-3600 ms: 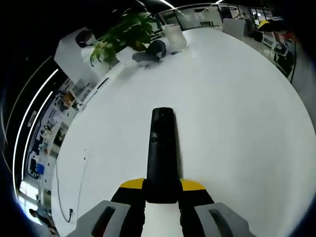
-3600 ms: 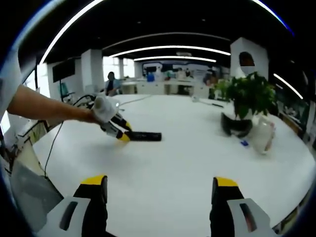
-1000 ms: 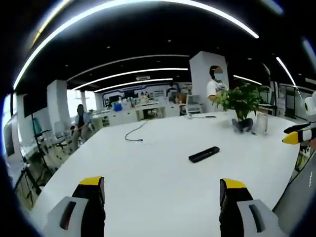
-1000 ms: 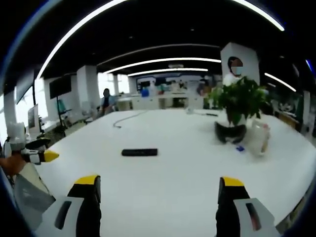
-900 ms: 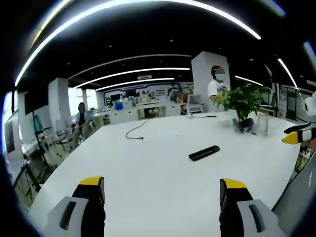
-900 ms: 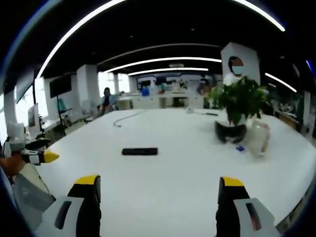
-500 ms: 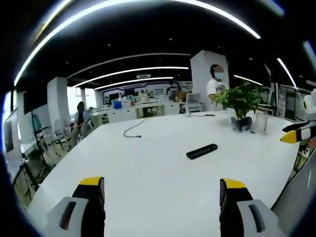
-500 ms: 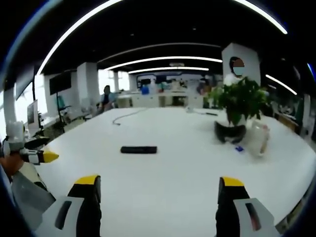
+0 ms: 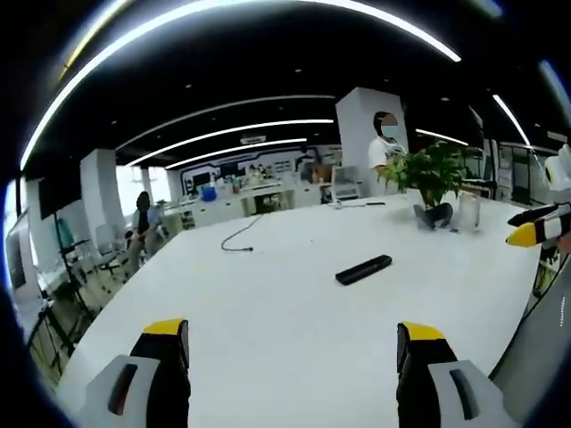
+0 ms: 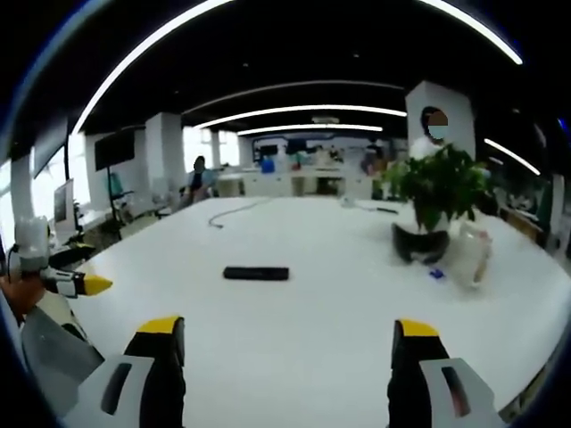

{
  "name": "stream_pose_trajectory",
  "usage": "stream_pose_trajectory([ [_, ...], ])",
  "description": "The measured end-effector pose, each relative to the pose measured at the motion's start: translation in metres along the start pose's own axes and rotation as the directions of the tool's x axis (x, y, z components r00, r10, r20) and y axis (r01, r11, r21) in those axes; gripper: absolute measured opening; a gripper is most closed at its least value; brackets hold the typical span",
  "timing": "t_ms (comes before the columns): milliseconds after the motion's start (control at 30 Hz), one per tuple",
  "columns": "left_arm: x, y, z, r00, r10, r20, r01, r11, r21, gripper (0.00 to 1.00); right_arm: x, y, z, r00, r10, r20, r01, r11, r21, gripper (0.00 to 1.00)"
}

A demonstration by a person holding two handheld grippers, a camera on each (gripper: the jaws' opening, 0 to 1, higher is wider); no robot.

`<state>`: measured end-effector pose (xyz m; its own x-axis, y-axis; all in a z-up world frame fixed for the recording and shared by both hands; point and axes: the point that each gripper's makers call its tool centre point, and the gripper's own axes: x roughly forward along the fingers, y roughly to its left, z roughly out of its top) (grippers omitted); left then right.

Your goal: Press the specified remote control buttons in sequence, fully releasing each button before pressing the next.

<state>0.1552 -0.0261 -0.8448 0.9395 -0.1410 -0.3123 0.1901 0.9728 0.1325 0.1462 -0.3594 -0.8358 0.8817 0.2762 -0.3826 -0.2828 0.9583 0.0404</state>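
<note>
- The remote (image 9: 363, 269) is a slim black bar lying flat on the white table (image 9: 268, 312), alone on a bare stretch of the top.
- In the left gripper view it lies ahead of the left gripper (image 9: 292, 357), toward the right-hand jaw's side and well apart from both jaws.
- In the right gripper view the remote (image 10: 256, 273) lies crosswise ahead of the right gripper (image 10: 280, 352), toward the left-hand jaw's side, also well apart.
- The left gripper's jaws stand wide apart with nothing between them; the right gripper's jaws are likewise spread and hold nothing.
- The right gripper's yellow tip (image 9: 526, 234) reaches into the left gripper view at the right edge; the left gripper's yellow tip (image 10: 82, 285) shows at the left edge of the right gripper view, with a hand (image 10: 16, 299) behind it.
- A potted plant (image 10: 437, 201) and a pale jug (image 10: 467, 253) stand beyond the remote toward the right of the right gripper view; a cable (image 9: 239, 235) trails across the far part of the table.
- A few seconds ago the left gripper was clamped on the remote's near end; now it is off the remote and pulled well back from it.
- Over the last second the remote keeps its place on the table and both pairs of jaws stay spread; only the views drift slightly.
</note>
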Motion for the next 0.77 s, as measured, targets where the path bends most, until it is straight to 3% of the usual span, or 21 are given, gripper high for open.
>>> stream_pose_trajectory([
  [367, -0.0024, 0.0009, 0.0039, 1.0, 0.018, 0.011, -0.018, 1.0, 0.015, 1.0, -0.0009, 0.006, 0.0016, 1.0, 0.03, 0.01, -0.03, 1.0, -0.01, 0.94],
  [767, -0.0043, 0.0003, 0.0057, 0.999, 0.022, 0.023, -0.023, 0.999, 0.033, 1.0, -0.0047, 0.0012, 0.005, 0.999, 0.015, 0.035, -0.015, 1.0, 0.014, 0.93],
])
